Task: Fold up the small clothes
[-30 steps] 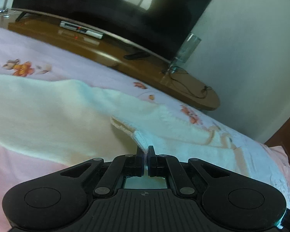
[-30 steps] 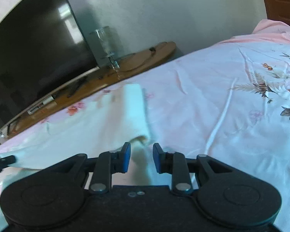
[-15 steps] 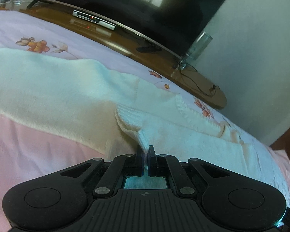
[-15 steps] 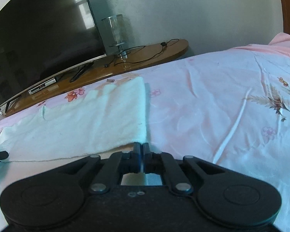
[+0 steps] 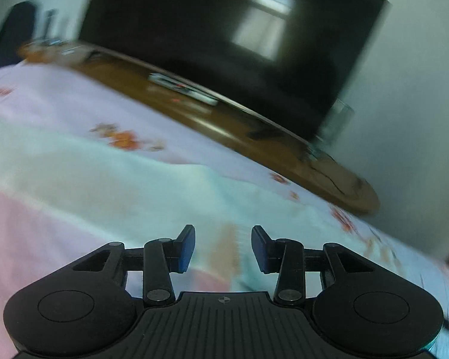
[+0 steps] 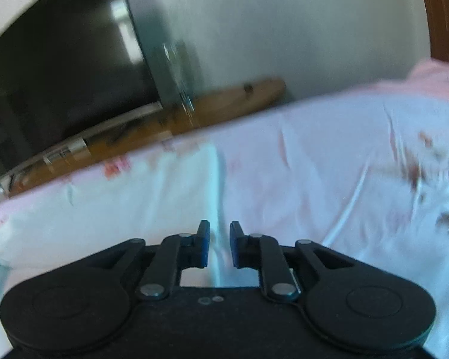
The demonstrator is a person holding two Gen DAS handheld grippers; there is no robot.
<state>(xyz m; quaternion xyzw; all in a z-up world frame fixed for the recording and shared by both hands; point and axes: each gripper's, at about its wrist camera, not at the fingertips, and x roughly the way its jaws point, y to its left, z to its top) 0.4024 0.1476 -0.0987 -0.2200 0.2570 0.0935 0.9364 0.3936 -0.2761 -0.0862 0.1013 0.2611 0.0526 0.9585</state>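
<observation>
A cream knitted garment point(image 5: 110, 179) lies flat on the pink floral bedsheet point(image 5: 30, 239). In the left wrist view my left gripper point(image 5: 223, 246) is open just above the garment's near edge and holds nothing. The view is blurred. In the right wrist view the same garment point(image 6: 128, 206) stretches to the left, with its right edge running toward my right gripper point(image 6: 219, 245). The right gripper is open a little, its jaws on either side of that edge without gripping it.
A large dark TV point(image 5: 224, 48) stands on a curved wooden stand point(image 5: 224, 131) beyond the bed's far edge. A glass vase point(image 6: 176, 74) stands on the stand's end by the white wall. Bare sheet point(image 6: 344, 179) spreads to the right.
Both grippers were shut on garment edges half a second ago. Both have opened and let go. The garment's folded part now lies flat. Both cameras are swinging, so the views are blurred.
</observation>
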